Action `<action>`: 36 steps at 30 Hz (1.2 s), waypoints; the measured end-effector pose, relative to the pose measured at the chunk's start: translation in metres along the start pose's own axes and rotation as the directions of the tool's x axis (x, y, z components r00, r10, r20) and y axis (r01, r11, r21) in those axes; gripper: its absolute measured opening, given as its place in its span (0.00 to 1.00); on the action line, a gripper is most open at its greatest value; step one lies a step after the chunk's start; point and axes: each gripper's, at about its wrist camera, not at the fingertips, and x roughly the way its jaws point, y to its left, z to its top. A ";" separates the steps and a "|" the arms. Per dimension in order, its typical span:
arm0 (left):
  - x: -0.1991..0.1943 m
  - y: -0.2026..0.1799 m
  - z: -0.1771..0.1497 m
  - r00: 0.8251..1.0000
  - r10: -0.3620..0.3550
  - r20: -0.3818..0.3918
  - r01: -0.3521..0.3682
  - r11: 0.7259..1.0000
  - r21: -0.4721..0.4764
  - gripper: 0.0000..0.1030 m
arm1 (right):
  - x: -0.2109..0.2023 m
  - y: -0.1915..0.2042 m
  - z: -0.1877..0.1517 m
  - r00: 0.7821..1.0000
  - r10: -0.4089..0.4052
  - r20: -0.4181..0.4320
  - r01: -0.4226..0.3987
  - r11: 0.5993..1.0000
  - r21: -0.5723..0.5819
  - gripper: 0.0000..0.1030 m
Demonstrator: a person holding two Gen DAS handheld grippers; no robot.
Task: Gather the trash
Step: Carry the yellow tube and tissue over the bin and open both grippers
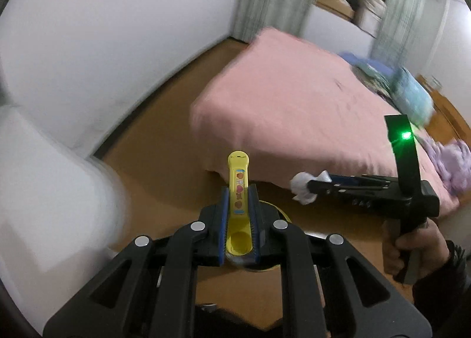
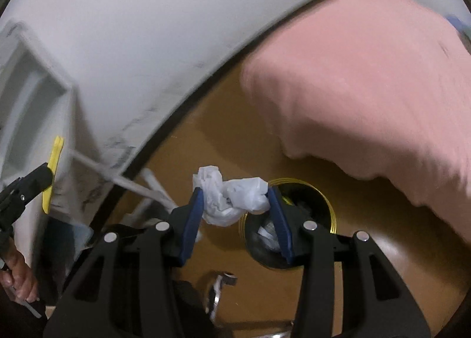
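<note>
My left gripper (image 1: 239, 190) is shut on a long yellow plastic package (image 1: 238, 187) with fruit pictures; it also shows at the left of the right wrist view (image 2: 53, 173). My right gripper (image 2: 235, 193) is shut on a crumpled white tissue (image 2: 229, 199), seen in the left wrist view (image 1: 304, 187) at the fingertips. A black trash bin with a gold rim (image 2: 323, 205) stands on the floor just below and right of the tissue, with white trash inside. In the left wrist view the bin (image 1: 273, 208) is mostly hidden under my left gripper.
A bed with a pink cover (image 1: 294, 108) fills the right side, with blue and purple bedding (image 1: 412, 96) on it. A white wall (image 1: 117, 29) and white furniture (image 2: 32, 108) stand at the left. The floor (image 1: 164, 143) is brown wood.
</note>
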 end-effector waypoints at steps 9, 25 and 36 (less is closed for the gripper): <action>0.128 -0.036 -0.034 0.971 -0.066 -0.229 0.071 0.997 0.011 0.12 | 0.055 -0.075 -0.039 0.990 -0.020 -0.143 0.037 0.992 0.119 0.44; 0.171 -0.057 -0.027 0.964 -0.009 -0.266 0.022 0.999 0.045 0.58 | 0.070 -0.083 -0.041 0.986 0.005 -0.166 0.021 0.988 0.151 0.45; 0.152 -0.058 -0.018 0.973 0.044 -0.228 -0.023 0.995 0.094 0.63 | 0.067 -0.073 -0.036 0.987 0.002 -0.160 0.020 0.990 0.137 0.48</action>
